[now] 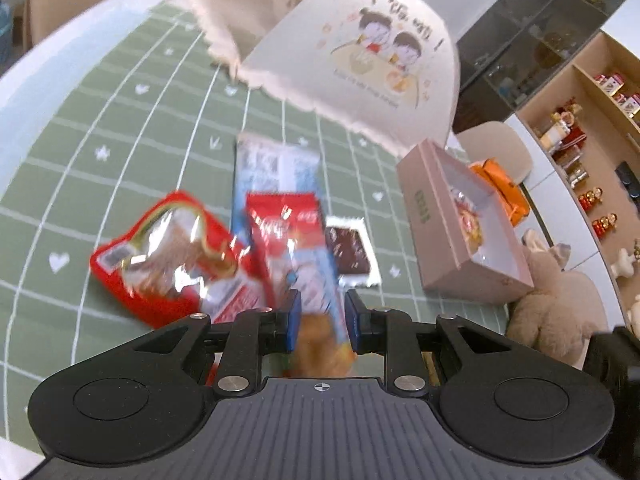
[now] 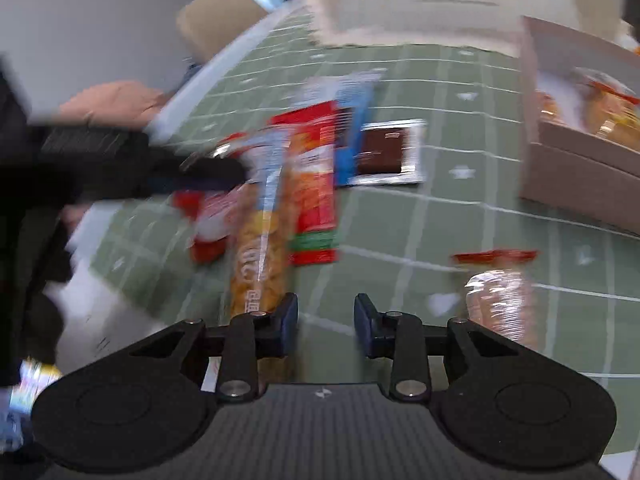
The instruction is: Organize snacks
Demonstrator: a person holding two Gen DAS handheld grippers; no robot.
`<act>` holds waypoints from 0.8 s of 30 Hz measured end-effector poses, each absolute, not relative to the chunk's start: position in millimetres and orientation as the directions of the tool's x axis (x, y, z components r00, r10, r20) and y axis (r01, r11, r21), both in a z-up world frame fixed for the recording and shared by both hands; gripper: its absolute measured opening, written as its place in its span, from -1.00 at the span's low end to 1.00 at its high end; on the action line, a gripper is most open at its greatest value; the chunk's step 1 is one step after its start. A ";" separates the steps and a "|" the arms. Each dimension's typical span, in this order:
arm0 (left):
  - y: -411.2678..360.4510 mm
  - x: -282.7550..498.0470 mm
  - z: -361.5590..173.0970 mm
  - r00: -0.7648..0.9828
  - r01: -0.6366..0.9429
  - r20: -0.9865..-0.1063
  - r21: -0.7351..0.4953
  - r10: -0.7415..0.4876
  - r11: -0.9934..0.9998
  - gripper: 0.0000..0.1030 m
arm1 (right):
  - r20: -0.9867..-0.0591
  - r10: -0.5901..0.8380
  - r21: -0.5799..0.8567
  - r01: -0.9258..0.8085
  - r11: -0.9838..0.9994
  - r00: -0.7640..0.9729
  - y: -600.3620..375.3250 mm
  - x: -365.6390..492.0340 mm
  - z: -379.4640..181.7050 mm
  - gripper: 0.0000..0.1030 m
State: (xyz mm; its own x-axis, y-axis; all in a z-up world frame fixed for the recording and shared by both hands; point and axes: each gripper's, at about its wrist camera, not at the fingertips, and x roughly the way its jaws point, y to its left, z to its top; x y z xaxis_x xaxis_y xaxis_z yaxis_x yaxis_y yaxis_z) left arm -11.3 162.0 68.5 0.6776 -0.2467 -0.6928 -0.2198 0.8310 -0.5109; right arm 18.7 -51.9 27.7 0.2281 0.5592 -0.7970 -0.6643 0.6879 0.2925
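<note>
Left gripper [image 1: 320,322] jaws nearly closed on long snack packet [image 1: 316,280]; right gripper [image 2: 326,326] jaws open, empty, above desk [image 2: 460,208].

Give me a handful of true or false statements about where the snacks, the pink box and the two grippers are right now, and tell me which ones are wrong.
1. The left gripper has a long snack packet between its jaws. True.
2. The right gripper is clamped on a snack. False: its jaws stand apart with only the green mat showing between them.
3. The pink box is empty. False: at least one snack already lies inside it.
4. A brown packet with a silver border lies flat on the mat. True.
5. The pink box's lid is shut. False: the box is open at the top.
</note>
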 end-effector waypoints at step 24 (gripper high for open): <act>126.7 -36.9 39.4 0.499 -0.081 -0.784 -0.465 -0.368 0.882 -0.52 | -0.782 0.480 0.045 -0.732 0.680 0.398 15.5 100.3 15.8 -0.22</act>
